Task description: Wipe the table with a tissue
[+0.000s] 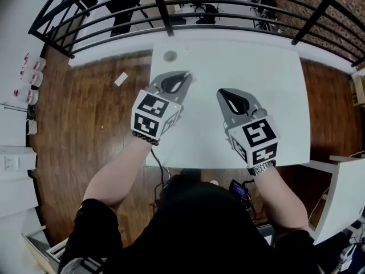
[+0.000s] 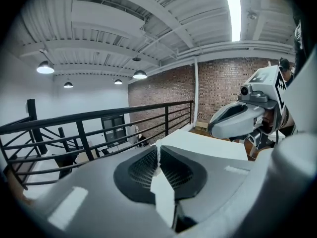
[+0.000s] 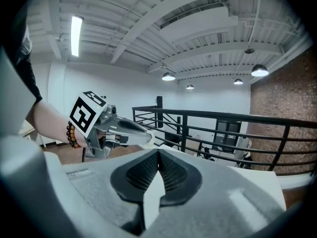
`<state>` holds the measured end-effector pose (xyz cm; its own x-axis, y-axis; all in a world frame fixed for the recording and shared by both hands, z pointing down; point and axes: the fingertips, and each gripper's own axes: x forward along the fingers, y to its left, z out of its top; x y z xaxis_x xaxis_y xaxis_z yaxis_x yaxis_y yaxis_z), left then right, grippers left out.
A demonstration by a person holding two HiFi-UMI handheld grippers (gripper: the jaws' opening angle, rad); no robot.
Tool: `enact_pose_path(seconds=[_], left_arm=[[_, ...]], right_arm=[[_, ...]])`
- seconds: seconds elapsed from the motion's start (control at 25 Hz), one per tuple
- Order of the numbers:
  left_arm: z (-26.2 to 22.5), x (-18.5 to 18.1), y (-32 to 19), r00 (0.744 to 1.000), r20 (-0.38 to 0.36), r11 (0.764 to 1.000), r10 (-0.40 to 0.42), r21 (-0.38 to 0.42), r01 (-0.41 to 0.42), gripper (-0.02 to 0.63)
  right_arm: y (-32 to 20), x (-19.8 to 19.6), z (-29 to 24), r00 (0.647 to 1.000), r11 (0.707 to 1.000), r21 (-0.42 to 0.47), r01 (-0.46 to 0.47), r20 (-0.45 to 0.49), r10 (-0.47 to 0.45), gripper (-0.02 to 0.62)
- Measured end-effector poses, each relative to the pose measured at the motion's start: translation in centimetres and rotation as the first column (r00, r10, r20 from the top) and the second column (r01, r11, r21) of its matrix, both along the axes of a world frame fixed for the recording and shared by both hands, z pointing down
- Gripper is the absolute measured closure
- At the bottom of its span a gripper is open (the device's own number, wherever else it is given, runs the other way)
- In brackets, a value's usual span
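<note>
The white table point(image 1: 274, 79) lies below me, and both grippers hover over its near half. My left gripper point(image 1: 181, 79) is shut with nothing between its jaws. In the left gripper view point(image 2: 158, 151) the jaw tips touch, with the table's corner point(image 2: 198, 144) beyond them. My right gripper point(image 1: 223, 93) is also shut and empty. Its own view point(image 3: 158, 155) shows the pads pressed together. Each gripper sees the other: the right gripper point(image 2: 237, 118) and the left gripper point(image 3: 130, 128). I see no tissue on the table or in either gripper.
A small round grey spot point(image 1: 170, 56) sits near the table's far left corner. A white scrap point(image 1: 121, 79) lies on the wood floor left of the table. A black railing point(image 1: 171, 16) runs behind the table. White furniture point(image 1: 342, 193) stands at right.
</note>
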<state>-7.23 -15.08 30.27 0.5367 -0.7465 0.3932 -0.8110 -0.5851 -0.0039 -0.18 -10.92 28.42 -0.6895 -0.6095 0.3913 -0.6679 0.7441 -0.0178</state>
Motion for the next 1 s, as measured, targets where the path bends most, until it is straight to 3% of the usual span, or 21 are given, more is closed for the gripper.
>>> enact_pose_path(seconds=[0.52, 1.0], left_arm=[[7.5, -2.2, -10.3, 0.999, 0.035, 0.995, 0.018, -0.097, -0.015, 0.574], [14.8, -2.8, -16.3, 0.999, 0.05, 0.987, 0.004, -0.158, 0.004, 0.574]], right_arm=[[-9.5, -3.2, 5.9, 1.0, 0.996, -0.088, -0.03, 0.004, 0.031, 0.604], [-14.3, -4.1, 13.0, 0.998, 0.984, -0.169, -0.062, 0.021, 0.067, 0.603]])
